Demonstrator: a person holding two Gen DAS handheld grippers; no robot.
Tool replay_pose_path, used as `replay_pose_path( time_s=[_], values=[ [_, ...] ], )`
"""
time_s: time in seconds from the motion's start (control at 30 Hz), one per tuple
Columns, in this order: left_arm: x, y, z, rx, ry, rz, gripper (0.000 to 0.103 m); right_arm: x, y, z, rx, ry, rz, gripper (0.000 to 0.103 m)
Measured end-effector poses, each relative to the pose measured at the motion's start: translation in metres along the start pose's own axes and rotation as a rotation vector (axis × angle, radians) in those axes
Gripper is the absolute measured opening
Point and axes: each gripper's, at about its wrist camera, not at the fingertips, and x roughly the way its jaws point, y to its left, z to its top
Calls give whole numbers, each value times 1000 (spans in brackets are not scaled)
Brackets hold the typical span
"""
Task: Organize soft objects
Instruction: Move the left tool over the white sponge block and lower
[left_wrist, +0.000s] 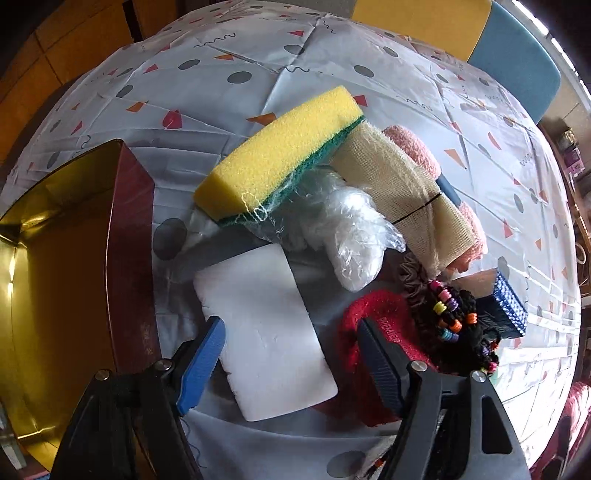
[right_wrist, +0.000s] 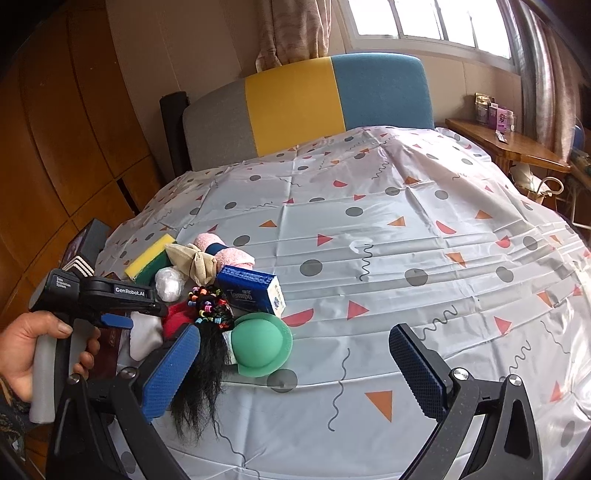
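Observation:
My left gripper (left_wrist: 291, 328) points steeply down over a white foam block (left_wrist: 266, 332). Its jaws are open and straddle the block; the left pad is at the block's edge and the right pad stands off it, over a red fluffy item (left_wrist: 369, 314). Beyond lie a yellow-and-green sponge (left_wrist: 280, 147), a clear bag of white stuffing (left_wrist: 351, 236), a beige mesh cloth (left_wrist: 402, 192) and a pink towel (left_wrist: 413, 147). My right gripper (right_wrist: 293, 334) hovers open and empty near a green hat-shaped piece (right_wrist: 258, 343) and a black hairpiece with coloured beads (right_wrist: 207, 354).
An open gold tin (left_wrist: 55, 277) with dark red outer walls stands left of the pile. A blue tissue pack (right_wrist: 251, 291) lies at the pile's right. A person's hand (right_wrist: 22, 350) grips the left tool. A chair back (right_wrist: 332, 99) rises behind the patterned tablecloth (right_wrist: 406, 258).

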Motion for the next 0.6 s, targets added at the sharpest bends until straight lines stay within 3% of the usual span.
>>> replay_pose_path(
  time_s=[0.07, 0.1, 0.17, 0.27, 0.43, 0.6],
  values=[
    [-4, -3, -7, 44, -45, 52, 47, 0, -1, 0, -1, 0, -3, 103],
    [-6, -5, -10, 58, -57, 44, 46, 0, -1, 0, 1, 1, -3, 103],
    [-14, -4, -18, 77, -86, 21, 29, 1, -2, 0, 5, 6, 0, 103],
    [-28, -8, -40, 146, -135, 15, 16, 2, -4, 0, 12, 13, 2, 103],
    [-36, -27, -78, 279, -147, -66, 7, 4, -5, -2, 20, 26, 5, 103],
    [-37, -37, -113, 376, -121, -130, 7, 4, -2, -3, 15, 30, 5, 103]
  ],
)
